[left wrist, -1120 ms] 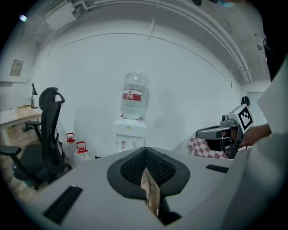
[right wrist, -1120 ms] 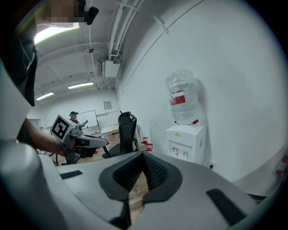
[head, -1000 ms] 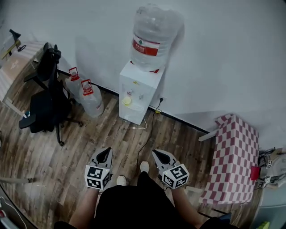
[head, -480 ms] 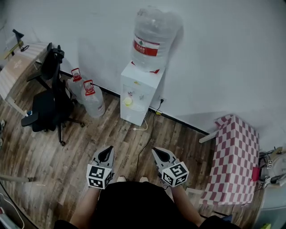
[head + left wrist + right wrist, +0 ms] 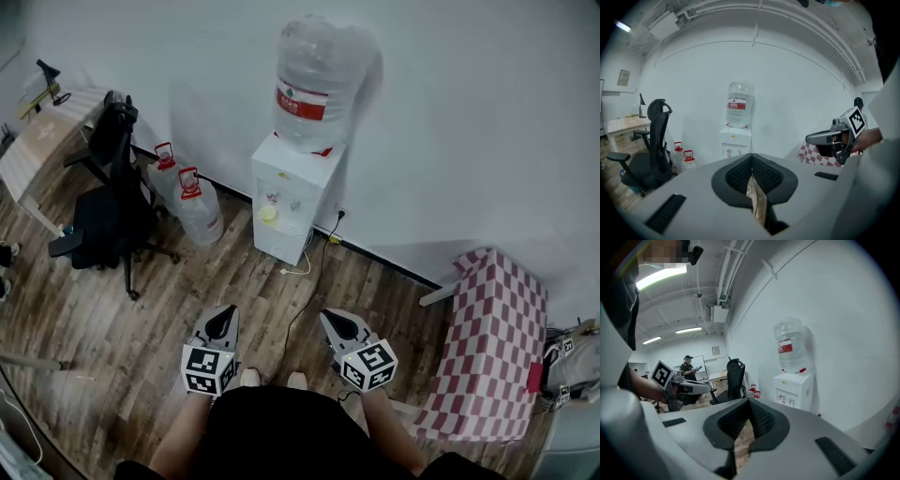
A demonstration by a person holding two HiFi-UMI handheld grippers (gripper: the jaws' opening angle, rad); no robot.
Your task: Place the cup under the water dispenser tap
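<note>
Left gripper [image 5: 226,312]: jaws are pressed together, nothing is pinched; it is held over the wooden floor [image 5: 141,319].
Right gripper [image 5: 328,318]: jaws are pressed together, nothing is pinched; it is held beside the left one.
Water dispenser [image 5: 286,192]: set against the white wall, well apart from both grippers, with a large bottle [image 5: 314,80] seated on top.
Cup [image 5: 268,214]: seen only as a small yellow shape at the dispenser's front, below the taps.

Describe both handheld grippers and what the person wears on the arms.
Both match: the left gripper and right gripper are pale grey tapered shells with black ribbed pads inside the jaws. Each carries a cube of black-and-white square markers at the rear. No cables show. The person wears a black top; no sleeves reach the forearms.
</note>
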